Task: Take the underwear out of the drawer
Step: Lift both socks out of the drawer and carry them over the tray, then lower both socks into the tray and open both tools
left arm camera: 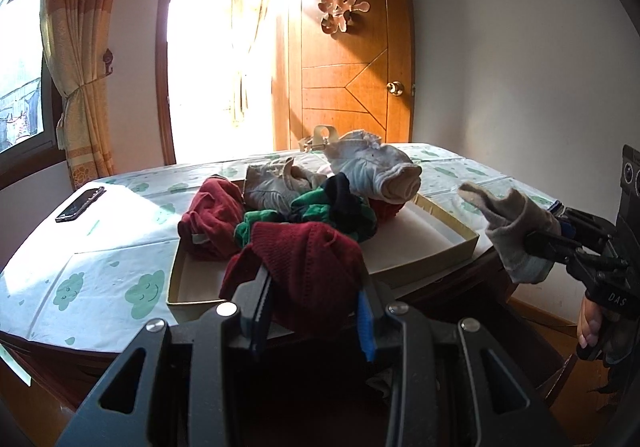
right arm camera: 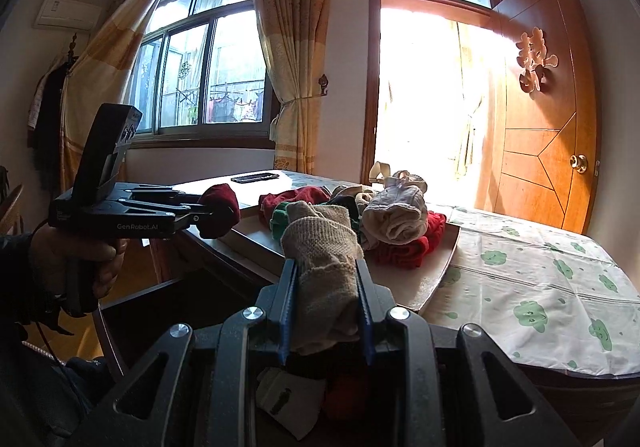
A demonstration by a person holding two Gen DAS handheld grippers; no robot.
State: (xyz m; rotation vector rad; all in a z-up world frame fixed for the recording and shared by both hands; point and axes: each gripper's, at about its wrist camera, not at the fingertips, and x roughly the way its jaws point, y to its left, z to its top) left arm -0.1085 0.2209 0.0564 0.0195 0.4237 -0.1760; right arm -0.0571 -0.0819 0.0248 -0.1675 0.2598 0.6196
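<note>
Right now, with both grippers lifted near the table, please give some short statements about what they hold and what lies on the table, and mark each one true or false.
1. The left gripper has its jaws shut on a dark red garment. True.
2. The right gripper holds nothing. False: its jaws are shut on a beige garment.
3. A pile of clothes lies in a shallow cardboard box on the table. True.
4. The phone lies inside the box. False: it lies on the tablecloth, apart from the box.
5. The wooden door is closed. False: it stands open beside a bright doorway.
</note>
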